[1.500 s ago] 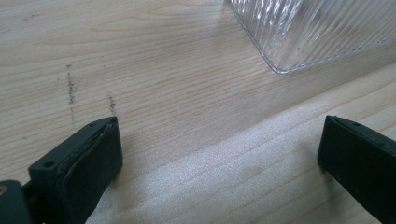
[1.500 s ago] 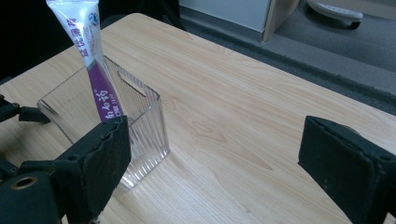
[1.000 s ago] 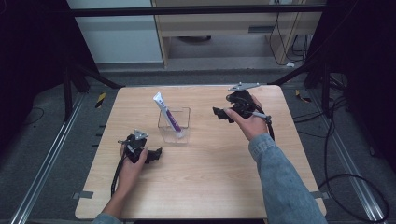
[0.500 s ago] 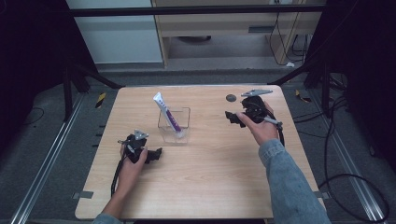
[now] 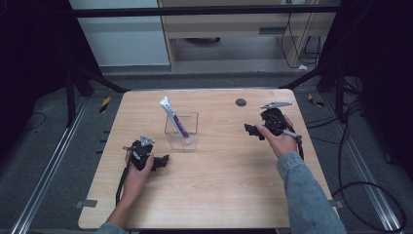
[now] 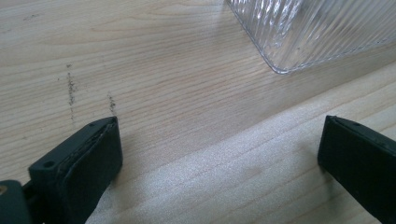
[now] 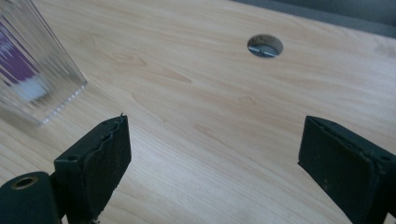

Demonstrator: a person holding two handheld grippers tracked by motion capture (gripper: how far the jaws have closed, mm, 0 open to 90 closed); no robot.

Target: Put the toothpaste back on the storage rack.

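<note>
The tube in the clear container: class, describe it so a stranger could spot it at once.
Start at the wooden table and find the clear ribbed container near its middle. The tube leans inside, tilted up and left; it is the only white and purple thing there.

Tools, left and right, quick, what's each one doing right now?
Left tool: open, holding nothing.
Right tool: open, holding nothing.

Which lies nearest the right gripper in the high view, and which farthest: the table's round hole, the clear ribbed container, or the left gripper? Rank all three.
From the right gripper:
1. Round hole, just beyond it.
2. Clear ribbed container, mid-table, holding a tube.
3. Left gripper, far side, near edge.
</note>
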